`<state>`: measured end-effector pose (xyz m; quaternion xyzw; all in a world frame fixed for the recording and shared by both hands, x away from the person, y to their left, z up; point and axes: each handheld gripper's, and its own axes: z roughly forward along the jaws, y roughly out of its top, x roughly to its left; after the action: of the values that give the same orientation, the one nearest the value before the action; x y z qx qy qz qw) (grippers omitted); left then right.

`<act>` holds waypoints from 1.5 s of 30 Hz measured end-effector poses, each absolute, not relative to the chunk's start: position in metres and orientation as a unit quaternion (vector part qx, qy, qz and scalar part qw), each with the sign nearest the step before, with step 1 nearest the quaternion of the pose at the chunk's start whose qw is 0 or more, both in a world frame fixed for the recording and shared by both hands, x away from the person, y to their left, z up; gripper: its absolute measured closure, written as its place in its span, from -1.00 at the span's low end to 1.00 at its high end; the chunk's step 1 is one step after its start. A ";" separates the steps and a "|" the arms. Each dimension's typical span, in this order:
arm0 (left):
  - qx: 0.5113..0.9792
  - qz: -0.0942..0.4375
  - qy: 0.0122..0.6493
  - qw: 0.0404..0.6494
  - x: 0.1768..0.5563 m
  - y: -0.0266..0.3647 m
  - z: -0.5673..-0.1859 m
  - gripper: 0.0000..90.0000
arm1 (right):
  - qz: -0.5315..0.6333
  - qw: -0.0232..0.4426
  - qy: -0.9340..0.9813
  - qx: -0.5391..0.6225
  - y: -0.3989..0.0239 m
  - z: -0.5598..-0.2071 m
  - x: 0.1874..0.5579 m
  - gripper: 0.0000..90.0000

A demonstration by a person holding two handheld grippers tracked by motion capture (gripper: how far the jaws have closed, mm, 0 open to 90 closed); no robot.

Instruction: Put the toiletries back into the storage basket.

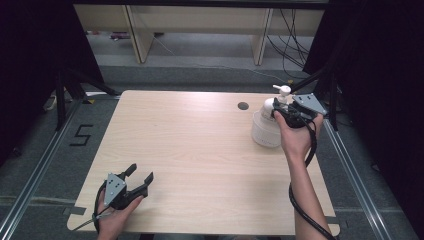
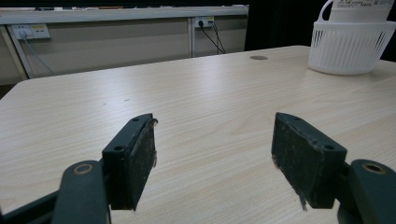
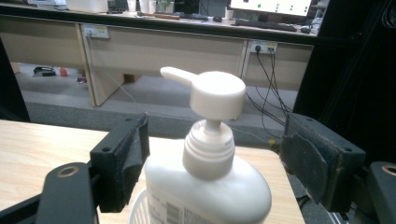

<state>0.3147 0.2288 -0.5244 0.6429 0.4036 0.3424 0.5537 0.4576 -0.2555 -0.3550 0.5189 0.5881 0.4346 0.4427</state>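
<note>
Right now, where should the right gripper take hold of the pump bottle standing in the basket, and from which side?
Probably grip the pump bottle at its narrow collar under the pump head, coming level from the person's side. It stands upright in the white basket, whose wall covers the lower body.

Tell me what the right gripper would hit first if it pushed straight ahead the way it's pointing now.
Most likely the white pump bottle, standing in the white basket. The right gripper has its jaws open on either side of the bottle's shoulder, so the bottle lies directly ahead. How near it is to the gripper's body is hard to judge.
</note>
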 end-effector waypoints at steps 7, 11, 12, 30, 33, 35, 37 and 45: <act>0.642 0.344 0.404 0.554 0.315 0.228 -0.524 -0.34 | 0.436 0.435 0.594 0.517 -0.261 -0.361 0.443 -0.46; 0.643 0.344 0.404 0.553 0.315 0.228 -0.524 -0.33 | 0.440 0.425 0.596 0.520 -0.265 -0.365 0.432 -0.45; 0.643 0.345 0.403 0.552 0.315 0.228 -0.524 -0.33 | 0.441 0.424 0.592 0.525 -0.265 -0.366 0.430 -0.45; 0.643 0.346 0.402 0.552 0.315 0.228 -0.524 -0.34 | 0.438 0.408 0.613 0.517 -0.283 -0.406 0.382 -0.45; 0.643 0.346 0.403 0.552 0.315 0.228 -0.524 -0.34 | 0.445 0.404 0.607 0.521 -0.287 -0.416 0.375 -0.45; 0.643 0.346 0.403 0.552 0.315 0.228 -0.524 -0.34 | 0.440 0.402 0.610 0.522 -0.291 -0.423 0.370 -0.45; 0.644 0.346 0.402 0.551 0.315 0.228 -0.524 -0.34 | 0.441 0.401 0.611 0.521 -0.293 -0.429 0.366 -0.45; 0.642 0.346 0.403 0.552 0.315 0.228 -0.524 -0.34 | 0.428 0.382 0.612 0.544 -0.303 -0.452 0.350 -0.45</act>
<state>0.3145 0.2282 -0.5245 0.6423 0.4034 0.3464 0.5520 0.3501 -0.3027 -0.4516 0.5440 0.6123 0.4278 0.3823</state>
